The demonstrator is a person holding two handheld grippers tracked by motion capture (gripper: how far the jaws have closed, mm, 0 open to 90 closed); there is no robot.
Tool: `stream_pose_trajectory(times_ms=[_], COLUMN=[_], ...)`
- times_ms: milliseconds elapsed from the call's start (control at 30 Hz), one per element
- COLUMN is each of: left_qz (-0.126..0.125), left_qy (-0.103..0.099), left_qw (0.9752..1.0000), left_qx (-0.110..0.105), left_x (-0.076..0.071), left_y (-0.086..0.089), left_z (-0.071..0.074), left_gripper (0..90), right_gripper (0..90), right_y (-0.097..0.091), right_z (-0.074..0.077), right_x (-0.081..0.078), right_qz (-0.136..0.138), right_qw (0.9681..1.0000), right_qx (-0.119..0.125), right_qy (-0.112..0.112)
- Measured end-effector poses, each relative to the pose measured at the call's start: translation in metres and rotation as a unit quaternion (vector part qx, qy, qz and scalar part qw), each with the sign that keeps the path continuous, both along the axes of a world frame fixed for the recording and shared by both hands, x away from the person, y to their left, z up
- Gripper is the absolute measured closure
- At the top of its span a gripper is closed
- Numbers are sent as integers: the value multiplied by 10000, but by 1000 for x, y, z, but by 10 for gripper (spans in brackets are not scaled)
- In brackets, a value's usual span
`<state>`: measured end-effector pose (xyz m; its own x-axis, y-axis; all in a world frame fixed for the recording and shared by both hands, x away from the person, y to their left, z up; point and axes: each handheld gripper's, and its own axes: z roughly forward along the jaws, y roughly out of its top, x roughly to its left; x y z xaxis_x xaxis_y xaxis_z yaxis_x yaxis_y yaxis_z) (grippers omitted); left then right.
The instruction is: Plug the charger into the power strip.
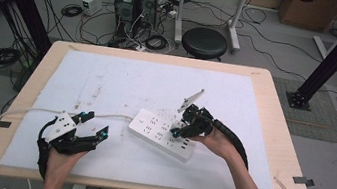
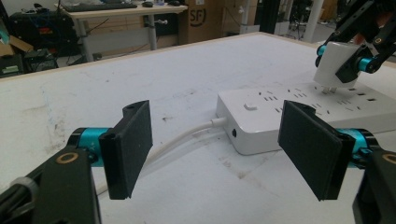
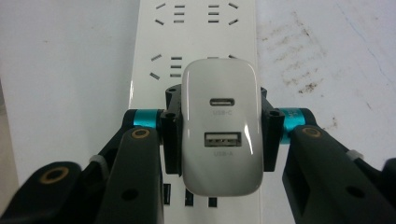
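A: Though the prongs were not yet seated, how did the lot stand?

B: Item one, white power strip (image 1: 163, 134): flat on the white mat (image 1: 108, 80), cord (image 2: 177, 142) trailing left. Item two, right gripper (image 3: 219, 135): jaws clamped on the sides of a white USB charger (image 3: 220, 126), held just above the strip's sockets, pins visible in the left gripper view. Item three, left gripper (image 1: 96, 126): jaws wide apart, holding nothing, near the strip's cord end.

A: Outstanding?

B: Pushing the charger home, by my reckoning.
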<state>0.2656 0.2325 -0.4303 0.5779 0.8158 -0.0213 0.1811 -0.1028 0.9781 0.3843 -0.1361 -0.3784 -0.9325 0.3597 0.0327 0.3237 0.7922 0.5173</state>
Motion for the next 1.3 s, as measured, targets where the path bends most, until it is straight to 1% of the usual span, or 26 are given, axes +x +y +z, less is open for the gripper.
stream_pose_trajectory(times_ms=[67, 100, 233, 267, 367, 400, 467, 567, 600, 633, 700, 800, 833, 867, 900, 967, 1000, 1033, 1067, 1100, 1133, 1167, 1233, 1300], left_qz=[2, -14, -12, -3, -24, -24, -17, 0, 23, 25, 38, 52, 63, 63, 63, 54, 57, 57, 38, 24, 17, 32, 34, 20], left_qy=[0, -17, 2, 1, 10, 10, 23, 13, 10, 7, 4, 15, 14, 14, 14, -2, -11, -11, -11, -25, -13, -3, 21, 5], left_qw=[10000, 10000, 10000, 10000, 10000, 10000, 10000, 10000, 10000, 10000, 10000, 10000, 10000, 10000, 10000, 10000, 10000, 10000, 10000, 10000, 10000, 10000, 10000, 10000], left_qx=[2, 11, 32, 12, 22, 22, 43, 46, 29, 31, 39, 18, 21, 21, 21, 17, 19, 19, 34, 37, 26, 29, 38, 35], left_x=[0, 0, 1, 1, 0, 0, -1, -1, -2, -3, -4, -4, -5, -5, -5, -5, -5, -5, -4, -5, -5, -4, -3, -2], left_y=[0, 0, -1, -1, -2, -2, -2, -1, 1, 2, 3, 3, 4, 4, 4, 2, 1, 1, -1, -1, -1, -1, -1, -2], left_z=[0, 1, 0, 0, 0, 0, 0, 1, 1, 1, 1, 0, 0, 0, 0, 1, 1, 1, 2, 2, 2, 1, 1, 2], left_gripper=[261, 261, 261, 261, 261, 261, 261, 261, 261, 261, 261, 261, 261, 261, 261, 261, 261, 261, 261, 261, 261, 261, 261, 261], right_gripper=[635, 635, 635, 635, 635, 635, 636, 636, 636, 636, 636, 636, 636, 636, 636, 636, 636, 636, 636, 636, 636, 636, 636, 637], right_y=[1, 2, 2, 1, -1, -1, -3, -2, -2, 0, 1, 2, 3, 3, 5, 5, 8, 8, 7, 4, 2, 0, 0, 0], right_z=[0, 0, 0, -1, -2, -2, -2, -2, -2, -1, -1, -1, -1, -1, 0, 0, -1, -1, -2, -9, -10, -11, -12, -12], right_x=[-1, -2, -3, -2, 3, 3, 7, 7, 6, 1, -2, -3, -5, -5, -6, -6, -7, -7, -5, 0, 0, 0, 0, 0], right_qz=[-14, -9, -16, -32, -46, -46, -16, -17, 33, 80, 85, 38, 25, 25, 35, 35, -76, -76, -71, -118, -125, -114, -140, -116], right_qw=[10000, 10000, 9999, 10000, 9999, 9999, 9995, 9996, 9998, 10000, 9999, 9999, 9998, 9998, 9996, 9996, 9996, 9996, 9998, 9999, 9999, 9998, 9997, 9998], right_qx=[-31, -38, -54, 18, 123, 123, 191, 175, 142, 25, -5, -35, -76, -76, -119, -119, -112, -112, -127, 3, 91, 153, 174, 177], right_qy=[-12, -63, -86, -80, 90, 90, 243, 230, 159, -26, -138, -114, -188, -188, -250, -250, -227, -227, -158, 26, 48, 8, 29, 13])
